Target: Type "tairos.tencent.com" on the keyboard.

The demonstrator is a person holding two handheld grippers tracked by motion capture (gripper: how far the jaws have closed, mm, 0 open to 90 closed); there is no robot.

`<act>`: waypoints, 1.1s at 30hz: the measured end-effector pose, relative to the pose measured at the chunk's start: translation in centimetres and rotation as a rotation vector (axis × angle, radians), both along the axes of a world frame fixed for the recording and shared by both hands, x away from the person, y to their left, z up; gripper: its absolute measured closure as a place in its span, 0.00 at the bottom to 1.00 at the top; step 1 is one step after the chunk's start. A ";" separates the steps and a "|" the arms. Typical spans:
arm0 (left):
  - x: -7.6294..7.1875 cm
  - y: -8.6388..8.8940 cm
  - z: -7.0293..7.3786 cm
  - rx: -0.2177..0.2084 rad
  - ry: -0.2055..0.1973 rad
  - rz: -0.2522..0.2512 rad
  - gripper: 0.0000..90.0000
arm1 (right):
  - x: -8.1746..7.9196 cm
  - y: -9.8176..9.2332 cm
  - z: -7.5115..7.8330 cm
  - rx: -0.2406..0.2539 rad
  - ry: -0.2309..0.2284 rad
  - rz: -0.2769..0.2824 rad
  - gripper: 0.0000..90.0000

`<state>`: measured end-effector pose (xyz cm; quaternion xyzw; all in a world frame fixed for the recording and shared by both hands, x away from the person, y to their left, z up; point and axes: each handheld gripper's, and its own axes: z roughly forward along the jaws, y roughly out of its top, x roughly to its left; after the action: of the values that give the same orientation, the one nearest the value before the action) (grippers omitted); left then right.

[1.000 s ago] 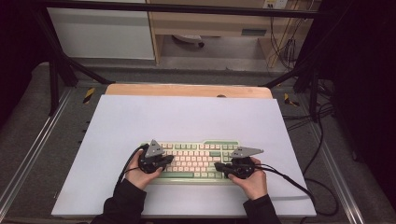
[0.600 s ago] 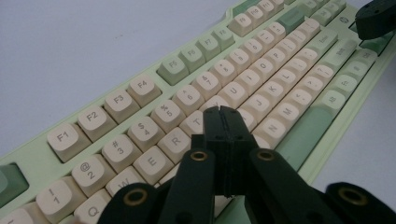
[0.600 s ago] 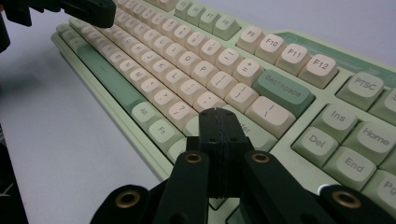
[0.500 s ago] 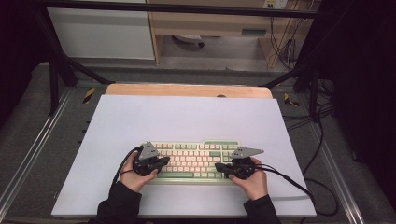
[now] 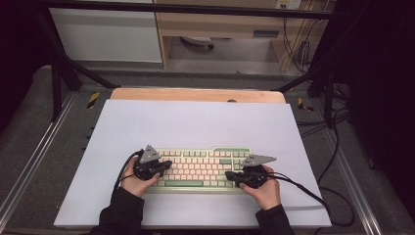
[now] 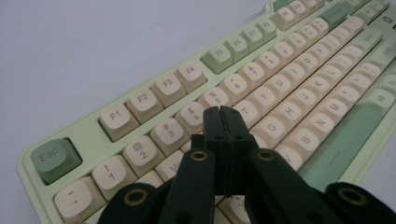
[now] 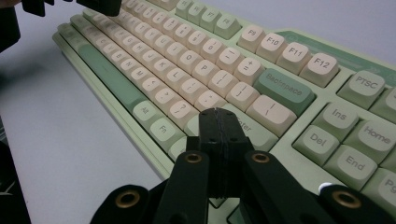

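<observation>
I keep both grippers closed, jaws together: the left gripper has the pale green plastic keyboard with cream keys just below its tips, and the right gripper over the keyboard's right end.

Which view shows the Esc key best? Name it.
The left gripper view: the green Esc key sits close, its label readable. In the high view the keyboard is too small to read keys; the right gripper view covers its Backspace end.
</observation>
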<state>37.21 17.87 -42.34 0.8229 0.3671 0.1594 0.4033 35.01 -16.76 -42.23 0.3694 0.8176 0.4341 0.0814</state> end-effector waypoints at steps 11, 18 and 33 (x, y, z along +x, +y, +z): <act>0.3 0.2 -0.5 0.014 -0.002 0.018 1.00 | 0.0 0.0 0.0 -0.001 0.004 0.000 1.00; 0.4 0.1 -0.8 0.024 0.004 0.017 1.00 | 0.0 0.0 0.0 -0.003 0.009 0.001 1.00; -0.3 0.2 0.0 0.002 -0.002 -0.006 1.00 | -0.1 0.1 0.1 0.007 0.004 0.003 1.00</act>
<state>36.94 18.10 -42.32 0.8242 0.3640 0.1594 0.4035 34.91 -16.71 -42.14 0.3695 0.8167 0.4364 0.0779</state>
